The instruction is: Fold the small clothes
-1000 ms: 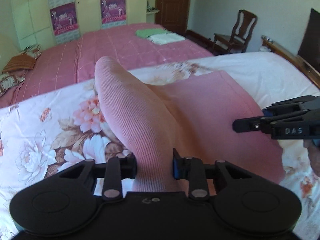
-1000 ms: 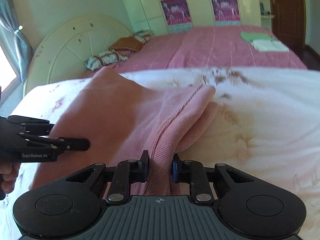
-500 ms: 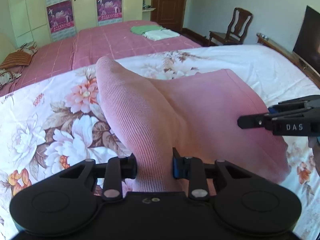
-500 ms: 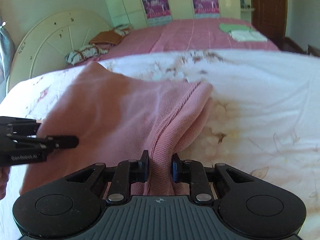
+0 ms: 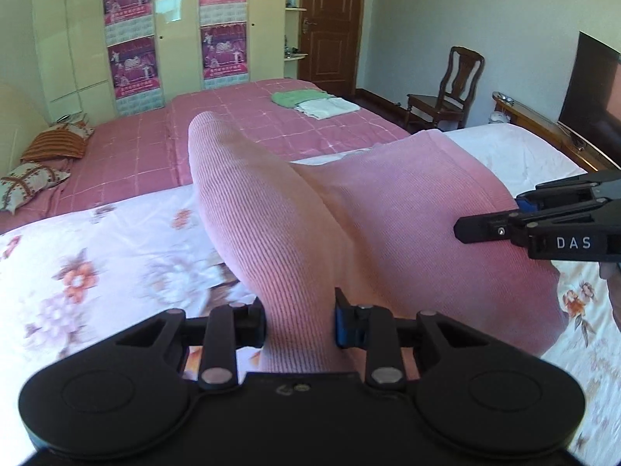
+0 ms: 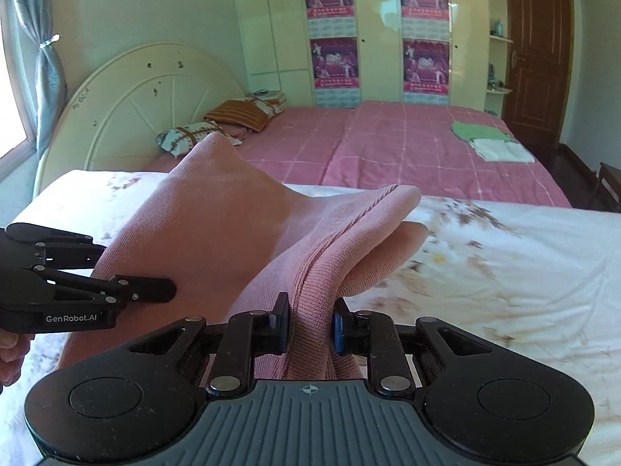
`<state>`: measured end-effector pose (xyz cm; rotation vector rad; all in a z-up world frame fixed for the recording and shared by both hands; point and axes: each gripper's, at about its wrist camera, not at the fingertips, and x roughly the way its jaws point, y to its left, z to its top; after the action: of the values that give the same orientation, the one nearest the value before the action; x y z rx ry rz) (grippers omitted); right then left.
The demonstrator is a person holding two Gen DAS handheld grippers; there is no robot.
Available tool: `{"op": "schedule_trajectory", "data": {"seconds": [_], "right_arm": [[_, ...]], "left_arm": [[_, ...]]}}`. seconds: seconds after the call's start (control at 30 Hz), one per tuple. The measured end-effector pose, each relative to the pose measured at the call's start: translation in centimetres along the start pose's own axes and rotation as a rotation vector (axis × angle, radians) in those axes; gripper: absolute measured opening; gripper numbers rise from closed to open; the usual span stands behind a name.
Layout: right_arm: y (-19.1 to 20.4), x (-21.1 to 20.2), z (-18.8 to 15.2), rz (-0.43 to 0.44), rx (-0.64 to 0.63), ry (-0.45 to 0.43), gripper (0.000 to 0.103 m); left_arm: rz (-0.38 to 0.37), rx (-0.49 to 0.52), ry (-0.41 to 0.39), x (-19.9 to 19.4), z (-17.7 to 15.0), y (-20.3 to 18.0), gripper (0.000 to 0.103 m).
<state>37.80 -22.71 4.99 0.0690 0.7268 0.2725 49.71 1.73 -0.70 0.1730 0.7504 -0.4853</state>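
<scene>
The pink knit garment [image 5: 388, 209] hangs stretched sideways between the left gripper [image 5: 299, 322] and right gripper [image 6: 310, 326], both jaws clamped on bunched corners, above the floral bed [image 6: 504, 272].

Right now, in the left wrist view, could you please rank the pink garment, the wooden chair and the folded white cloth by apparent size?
1. Pink garment, though nearest.
2. Wooden chair.
3. Folded white cloth, roughly the chair's size, so unsure.
</scene>
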Motion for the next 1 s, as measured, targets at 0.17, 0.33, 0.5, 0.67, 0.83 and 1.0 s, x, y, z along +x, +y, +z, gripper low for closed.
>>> {"op": "schedule_trajectory", "data": {"seconds": [0.17,0.33,0.5,0.67,0.83,1.0], "right_arm": [[6.5,2.6,0.8,0.052,-0.020,0.007,0.020],[12.3,6.6,0.6,0.104,-0.030,0.040,0.020],[16.0,10.1,-0.3,0.128,-0.021,0.092,0.020],[15.6,13.8,-3.1,0.101,0.032,0.194,0.021],[14.1,15.4,-5.5,0.099,0.063,0.216,0.023],[13.2,12.3,-4.2,0.054,0.055,0.085,0.033]], "left_arm": [[0.029,-0.046,0.020,-2.5,-2.6,5.5,0.028],[0.045,-0.080,0.055,-3.2,-4.8,9.8,0.028],[0.037,-0.116,0.105,-2.5,-7.2,12.8,0.029],[0.024,-0.153,0.142,-0.6,-10.1,15.0,0.040],[0.063,-0.196,0.096,-1.2,-11.6,16.7,0.075],[0.109,-0.218,-0.025,-4.9,-10.6,18.6,0.035]]}}
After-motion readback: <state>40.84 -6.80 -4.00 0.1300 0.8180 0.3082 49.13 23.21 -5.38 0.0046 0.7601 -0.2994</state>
